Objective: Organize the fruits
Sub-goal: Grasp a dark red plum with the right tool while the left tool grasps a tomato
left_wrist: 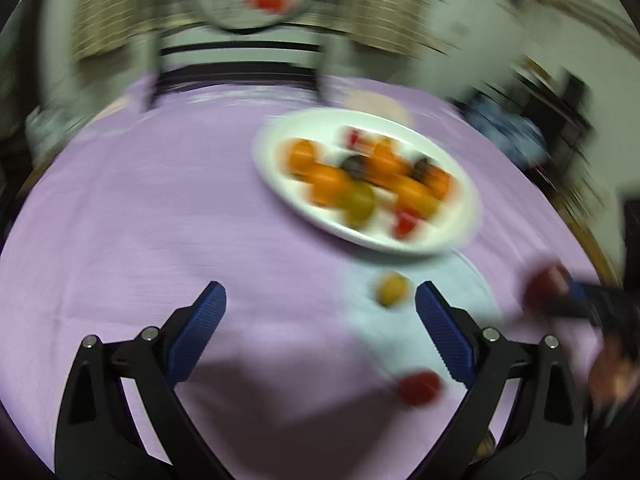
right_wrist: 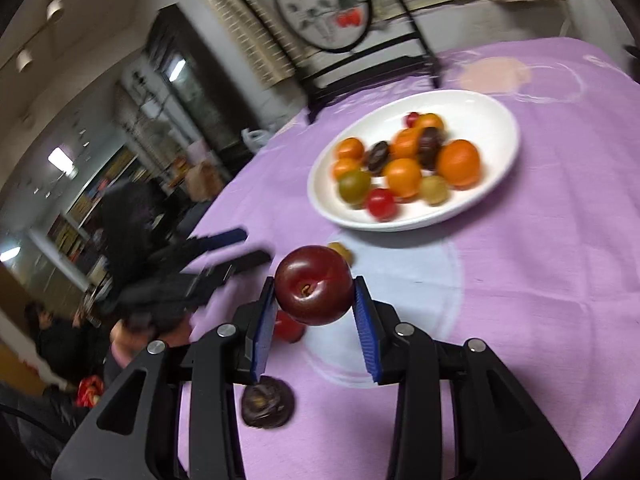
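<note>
A white plate (right_wrist: 492,120) holds several fruits: orange ones, dark ones, green ones and small red ones. It also shows in the blurred left wrist view (left_wrist: 280,136). My right gripper (right_wrist: 314,288) is shut on a dark red plum (right_wrist: 314,284), held above the purple tablecloth short of the plate. My left gripper (left_wrist: 320,300) is open and empty above the cloth. Loose on the cloth lie a small yellow fruit (left_wrist: 392,290), a small red fruit (left_wrist: 418,388) and a dark wrinkled fruit (right_wrist: 267,402). The right gripper with the plum appears at the right in the left wrist view (left_wrist: 552,288).
The round table carries a purple cloth (right_wrist: 560,280) with a pale circle print. A dark chair (right_wrist: 360,60) with a round painted back stands at the far edge. The left gripper (right_wrist: 224,256) shows at the left of the right wrist view. The room behind holds shelves and people.
</note>
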`<state>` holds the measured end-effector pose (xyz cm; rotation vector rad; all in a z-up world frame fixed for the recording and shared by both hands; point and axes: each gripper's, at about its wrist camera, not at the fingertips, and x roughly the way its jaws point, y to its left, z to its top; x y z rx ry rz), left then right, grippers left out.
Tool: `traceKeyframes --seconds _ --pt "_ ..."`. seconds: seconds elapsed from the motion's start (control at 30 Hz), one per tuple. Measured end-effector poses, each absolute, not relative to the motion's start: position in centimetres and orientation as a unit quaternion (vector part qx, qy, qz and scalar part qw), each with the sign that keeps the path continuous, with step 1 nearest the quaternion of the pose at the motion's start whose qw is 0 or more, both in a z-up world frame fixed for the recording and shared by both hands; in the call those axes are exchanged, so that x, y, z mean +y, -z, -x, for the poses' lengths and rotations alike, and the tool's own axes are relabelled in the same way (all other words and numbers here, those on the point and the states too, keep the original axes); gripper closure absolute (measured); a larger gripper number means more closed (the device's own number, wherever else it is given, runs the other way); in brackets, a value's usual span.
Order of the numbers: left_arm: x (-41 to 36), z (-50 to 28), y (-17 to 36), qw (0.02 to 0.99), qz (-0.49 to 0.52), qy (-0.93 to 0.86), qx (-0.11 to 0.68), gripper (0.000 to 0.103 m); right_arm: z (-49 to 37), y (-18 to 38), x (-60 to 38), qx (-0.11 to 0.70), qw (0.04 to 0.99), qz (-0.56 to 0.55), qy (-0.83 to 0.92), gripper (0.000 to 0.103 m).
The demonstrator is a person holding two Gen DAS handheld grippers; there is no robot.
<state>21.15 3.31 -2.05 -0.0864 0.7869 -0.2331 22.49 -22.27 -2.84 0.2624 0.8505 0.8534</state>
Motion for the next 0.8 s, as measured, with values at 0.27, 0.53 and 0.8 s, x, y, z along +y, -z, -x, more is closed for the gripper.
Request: traceKeyframes --seconds 0.27,0.53,0.8 --pt "-1.3 -18.8 3.4 0.895 -0.028 0.19 0.402 0.039 -22.7 2.9 -21.5 0.407 0.813 -0.109 -0.403 0.065" --pt "-2.4 -18.4 5.1 0.877 -0.046 0.2 0.434 0.065 -22.2 3.1 -21.4 0.405 0.816 -0.101 -0.401 0.065" --pt "-1.9 -18.0 5.6 0.873 -0.029 0.193 0.447 0.075 -22.2 3.4 -21.6 0.41 0.82 -0.097 -0.386 0.065"
